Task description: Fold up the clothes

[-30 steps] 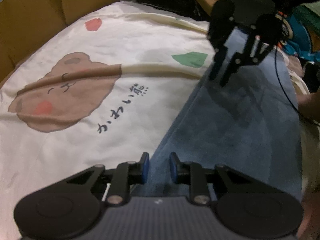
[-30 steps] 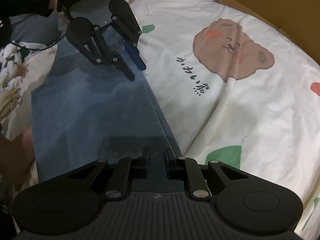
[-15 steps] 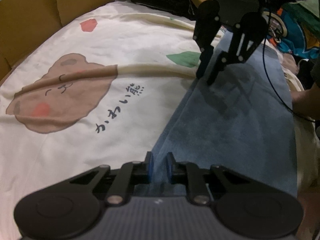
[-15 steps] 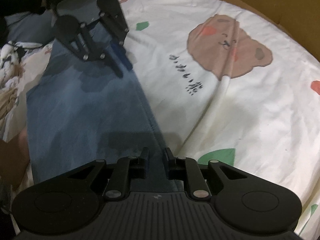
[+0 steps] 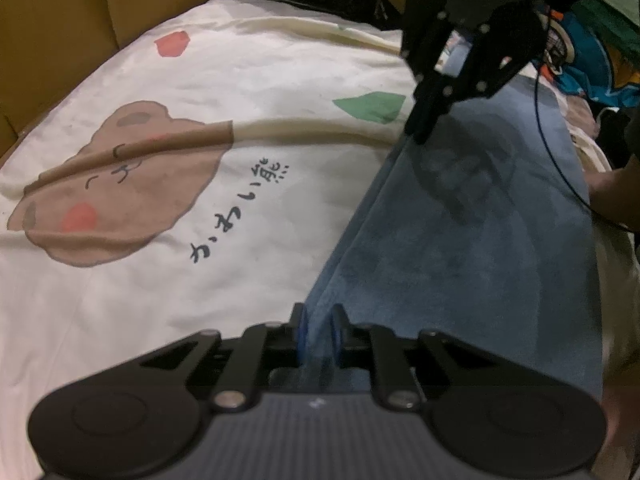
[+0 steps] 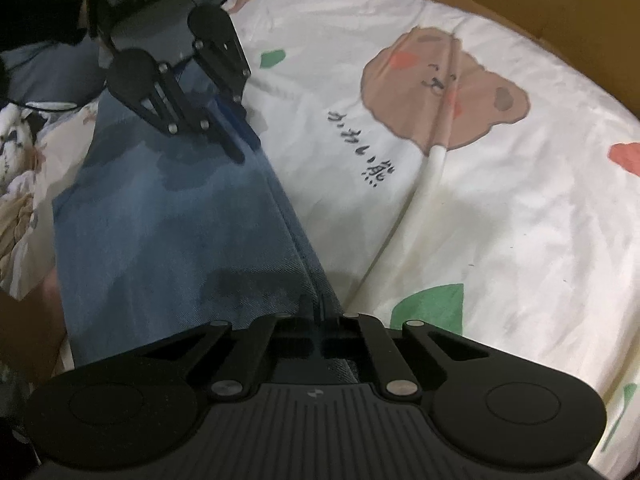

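Note:
A blue denim garment [image 5: 472, 248] lies flat along one side of the bed, its long folded edge toward the bear print. My left gripper [image 5: 318, 332] is at the near end of that edge, blue pads [image 5: 301, 334] shut on a pinch of the cloth. In the left wrist view my right gripper [image 5: 418, 136] stands at the far end of the same edge, tips together on the fabric. In the right wrist view, my right gripper [image 6: 320, 304] is shut on the garment's [image 6: 160, 232] seam edge. There my left gripper [image 6: 240, 148] bites the far end.
The cream bedsheet [image 5: 248, 80] carries a brown bear print [image 5: 120, 184], dark lettering and a green patch [image 5: 370, 106]. Padded brown panels [image 5: 52, 24] border the bed. Other clothes [image 5: 600, 64] are piled beyond the garment; a black cable [image 5: 560, 160] crosses it, beside a person's hand [image 5: 616, 196].
My left jaws narrowed from a visible gap onto the garment's edge. My right gripper came down to the edge's far end and its fingers closed together there.

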Tool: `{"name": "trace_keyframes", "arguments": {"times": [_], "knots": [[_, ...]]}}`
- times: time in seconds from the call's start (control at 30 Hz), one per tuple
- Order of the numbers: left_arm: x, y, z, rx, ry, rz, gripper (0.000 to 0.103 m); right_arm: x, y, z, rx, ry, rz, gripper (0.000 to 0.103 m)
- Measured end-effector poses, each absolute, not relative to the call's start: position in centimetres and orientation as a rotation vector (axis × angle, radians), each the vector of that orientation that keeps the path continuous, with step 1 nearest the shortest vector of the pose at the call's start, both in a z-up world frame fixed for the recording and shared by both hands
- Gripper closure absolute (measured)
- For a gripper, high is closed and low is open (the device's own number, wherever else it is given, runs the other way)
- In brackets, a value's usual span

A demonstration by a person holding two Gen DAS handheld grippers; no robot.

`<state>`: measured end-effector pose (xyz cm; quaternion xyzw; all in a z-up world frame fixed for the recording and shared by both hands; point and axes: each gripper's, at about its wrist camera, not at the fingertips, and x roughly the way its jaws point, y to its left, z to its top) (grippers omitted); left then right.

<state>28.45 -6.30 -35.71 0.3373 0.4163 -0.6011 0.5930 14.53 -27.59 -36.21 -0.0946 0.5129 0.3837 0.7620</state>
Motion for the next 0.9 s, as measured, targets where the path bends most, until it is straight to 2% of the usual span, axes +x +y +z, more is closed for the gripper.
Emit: {"name": "trace_keyframes", "arguments": {"times": [0.03,0.1,0.17,0.27,0.43,0.5,0.53,0.57,0.67,0.8,0.83,0.87,0.9], "knots": [[28.5,-6.3,-35.8,0.786,0.968,-1.398,0.089,14.3,-27.6,-36.0,-0.208,1.108,0.827,0.103],[28.4,-6.2,-35.6,0.795,0.950,-1.403,0.098,13.9,-27.6,-35.5,-0.209,1.097,0.815,0.103],[28.5,-6.0,-35.3,0.789,0.939,-1.409,0.100,13.8,-27.6,-35.1,-0.192,1.103,0.808,0.103],[28.4,-5.6,-34.8,0.770,0.929,-1.413,0.101,14.2,-27.8,-35.3,-0.164,1.146,0.805,0.102],[27.7,-4.9,-33.9,0.759,0.910,-1.419,0.102,15.0,-27.8,-36.5,-0.178,1.178,0.793,0.092],[27.5,-4.8,-33.7,0.758,0.904,-1.421,0.102,15.3,-27.8,-36.9,-0.173,1.186,0.789,0.092],[27.4,-4.8,-33.6,0.758,0.901,-1.421,0.102,15.4,-27.9,-37.0,-0.170,1.191,0.790,0.088],[27.3,-4.7,-33.5,0.761,0.898,-1.422,0.102,15.4,-27.9,-37.1,-0.172,1.197,0.792,0.073],[27.2,-4.7,-33.6,0.766,0.889,-1.422,0.102,15.3,-27.7,-37.2,-0.192,1.207,0.809,0.064],[27.3,-4.6,-33.7,0.764,0.882,-1.417,0.102,15.2,-27.8,-37.2,-0.196,1.208,0.826,0.065],[27.3,-4.6,-33.6,0.761,0.881,-1.416,0.102,15.2,-27.9,-37.1,-0.193,1.207,0.827,0.072],[27.3,-4.5,-33.6,0.755,0.882,-1.415,0.102,15.1,-28.0,-37.0,-0.190,1.207,0.826,0.084],[27.4,-4.4,-33.6,0.749,0.883,-1.412,0.102,15.0,-28.1,-36.9,-0.193,1.204,0.819,0.088]]}}
